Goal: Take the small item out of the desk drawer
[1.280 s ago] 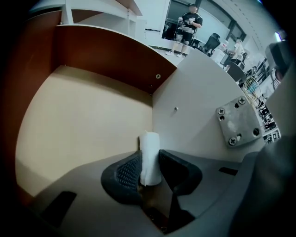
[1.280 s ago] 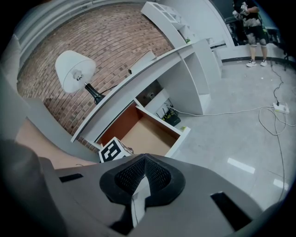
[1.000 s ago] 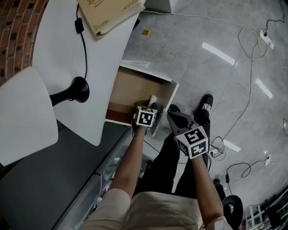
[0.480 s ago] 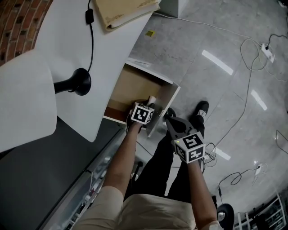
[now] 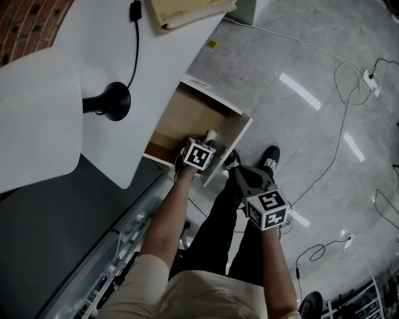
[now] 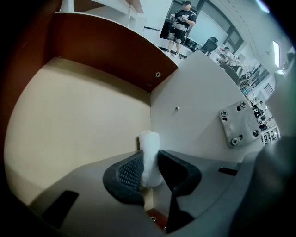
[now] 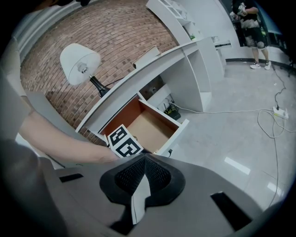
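Observation:
The desk drawer (image 5: 240, 133) stands pulled out, its pale wooden floor (image 6: 78, 120) bare. A small white cylinder (image 6: 149, 150) stands upright in the corner by the white drawer front, and its tip (image 5: 211, 133) shows in the head view. My left gripper (image 5: 208, 141) reaches down into that corner. Its jaws have just been closing, and its pads now press on the cylinder from both sides (image 6: 150, 169). My right gripper (image 5: 240, 169) hangs outside the drawer over the floor, shut with nothing in it (image 7: 144, 164). The drawer (image 7: 149, 125) also shows in the right gripper view.
A white desk (image 5: 165, 68) carries a lamp with a white shade (image 5: 37, 118) on a black base (image 5: 112, 101), and a tan folder (image 5: 187, 9). Cables (image 5: 346, 124) and a power strip (image 5: 371, 81) lie on the grey floor. The person's legs (image 5: 224, 218) stand below the drawer.
The head view has shifted a little, so the desk and drawer sit slightly higher and further right. Both grippers keep their places, the left one in the drawer corner.

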A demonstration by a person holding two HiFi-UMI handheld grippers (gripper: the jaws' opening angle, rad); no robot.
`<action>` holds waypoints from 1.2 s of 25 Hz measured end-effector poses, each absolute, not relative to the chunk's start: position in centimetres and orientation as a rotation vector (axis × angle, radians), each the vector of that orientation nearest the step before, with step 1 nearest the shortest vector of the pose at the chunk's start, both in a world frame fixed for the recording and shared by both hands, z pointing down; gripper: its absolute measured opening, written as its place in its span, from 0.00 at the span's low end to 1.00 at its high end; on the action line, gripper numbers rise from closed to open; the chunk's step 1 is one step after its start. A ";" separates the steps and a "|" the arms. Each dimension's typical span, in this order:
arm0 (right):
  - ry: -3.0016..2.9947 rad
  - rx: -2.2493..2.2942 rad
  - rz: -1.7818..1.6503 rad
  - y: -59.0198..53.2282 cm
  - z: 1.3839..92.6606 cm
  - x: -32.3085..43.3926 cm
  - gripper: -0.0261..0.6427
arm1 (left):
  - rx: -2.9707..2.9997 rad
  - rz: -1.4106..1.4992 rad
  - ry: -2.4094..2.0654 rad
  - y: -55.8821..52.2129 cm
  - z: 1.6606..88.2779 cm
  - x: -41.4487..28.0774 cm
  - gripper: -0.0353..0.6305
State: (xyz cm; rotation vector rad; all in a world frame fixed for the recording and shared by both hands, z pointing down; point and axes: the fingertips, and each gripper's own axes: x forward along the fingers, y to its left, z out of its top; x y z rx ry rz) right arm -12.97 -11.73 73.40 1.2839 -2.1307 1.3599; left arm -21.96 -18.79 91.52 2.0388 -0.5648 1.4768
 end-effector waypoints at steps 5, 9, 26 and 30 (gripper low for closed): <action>-2.110 1.350 1.401 -11.8 73.4 -12.1 0.08 | 1.991 1.463 -0.539 -17.7 92.0 -22.1 0.22; -2.121 1.354 1.402 -12.4 73.3 -12.5 0.08 | 1.990 1.475 -0.537 -17.2 91.6 -22.4 0.22; -2.196 1.183 1.272 -10.1 69.7 -13.3 0.08 | 2.067 1.189 -0.827 -16.9 83.9 -22.7 0.22; -2.216 1.128 1.202 -9.3 68.1 -12.1 0.08 | 2.105 1.106 -0.915 -17.2 80.1 -22.3 0.22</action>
